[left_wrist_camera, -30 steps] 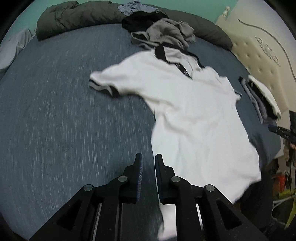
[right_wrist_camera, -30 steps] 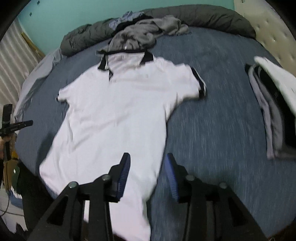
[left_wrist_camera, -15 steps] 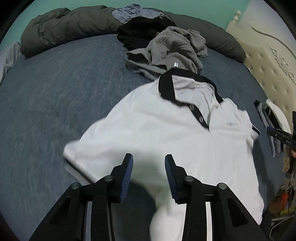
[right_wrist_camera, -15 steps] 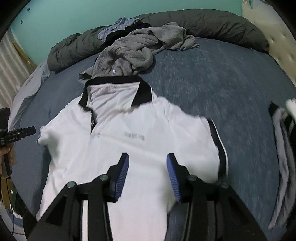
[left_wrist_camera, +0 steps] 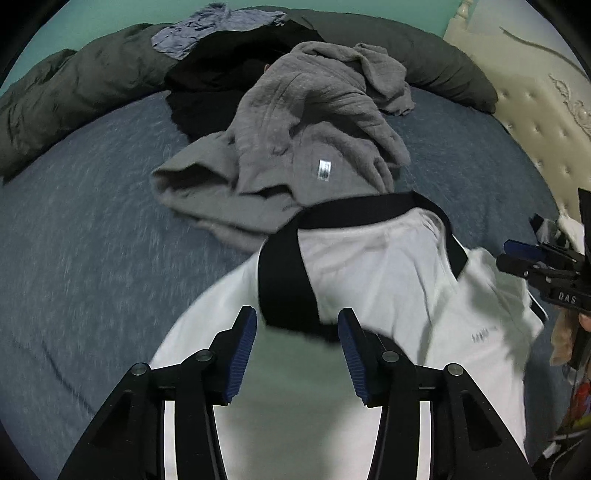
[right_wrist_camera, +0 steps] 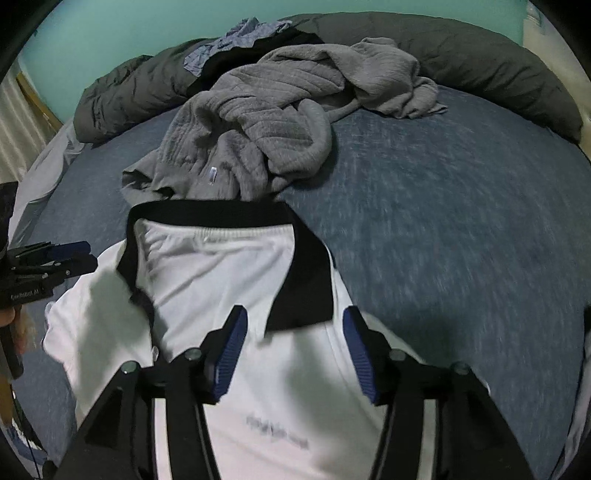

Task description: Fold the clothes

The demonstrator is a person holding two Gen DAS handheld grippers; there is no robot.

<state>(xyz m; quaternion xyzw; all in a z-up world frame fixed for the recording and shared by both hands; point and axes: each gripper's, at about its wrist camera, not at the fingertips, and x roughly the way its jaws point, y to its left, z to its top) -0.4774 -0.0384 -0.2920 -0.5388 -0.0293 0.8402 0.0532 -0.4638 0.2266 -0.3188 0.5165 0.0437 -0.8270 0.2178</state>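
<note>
Both pairs of jaws stood wide apart, gripping nothing. The left gripper hung low in the left wrist frame with its blue pads either side of one black collar point; the right gripper framed the other collar point in the same way in the right wrist view.

Under both lay the white polo shirt, face up on the blue bedspread, filling the lower centre of each frame, its black collar toward the top. Small grey chest lettering showed at the lower centre of the right wrist frame, too blurred to read.

Just above the collar, touching it, one crumpled grey garment was heaped, with a small white tag whose print was too small to read. Behind it lay one black garment and one blue crumpled piece, against a dark green duvet rolled along the top edge.

Bare bedspread opened to the left in the left wrist view and to the right in the right wrist view. A cream tufted headboard closed the upper right. At the right edge of the left wrist frame the other gripper read "DAS".
</note>
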